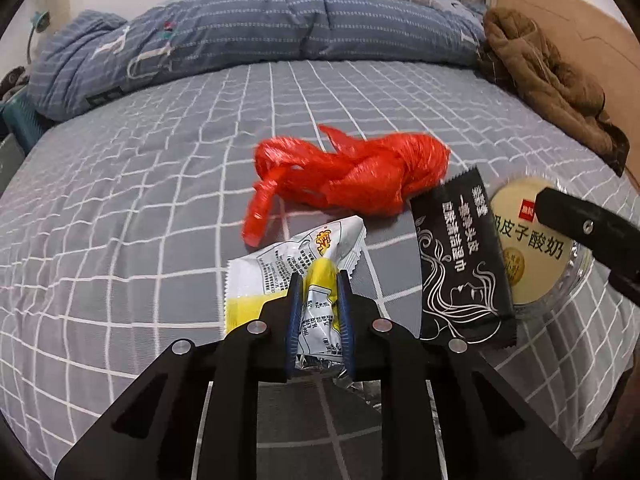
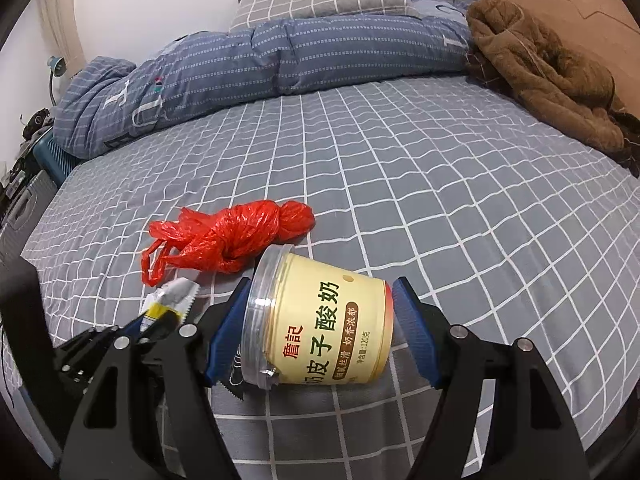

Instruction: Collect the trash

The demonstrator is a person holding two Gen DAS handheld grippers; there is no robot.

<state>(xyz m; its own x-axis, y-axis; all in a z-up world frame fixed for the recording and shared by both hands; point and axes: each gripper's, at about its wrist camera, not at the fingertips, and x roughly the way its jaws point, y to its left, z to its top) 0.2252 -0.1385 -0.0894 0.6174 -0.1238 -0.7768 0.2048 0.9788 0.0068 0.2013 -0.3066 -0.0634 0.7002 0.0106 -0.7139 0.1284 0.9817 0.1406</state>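
With both pickups under way on the bed (image 2: pixel 440 184), the left tool (image 1: pixel 319 280) is clamped on the yellow-and-white wrapper (image 1: pixel 296 256) and the right tool (image 2: pixel 320 332) grips the yogurt tub (image 2: pixel 328 320) lying on its side, so lifting both clear likely comes next.

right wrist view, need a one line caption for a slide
Right gripper closed around a yogurt cup lying on its side on the checked bed sheet, red plastic bag behind it.

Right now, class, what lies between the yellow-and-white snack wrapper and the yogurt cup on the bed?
The black sachet lies flat between the wrapper and the yogurt cup, its edge tucked under the cup. The left wrist view shows this best.
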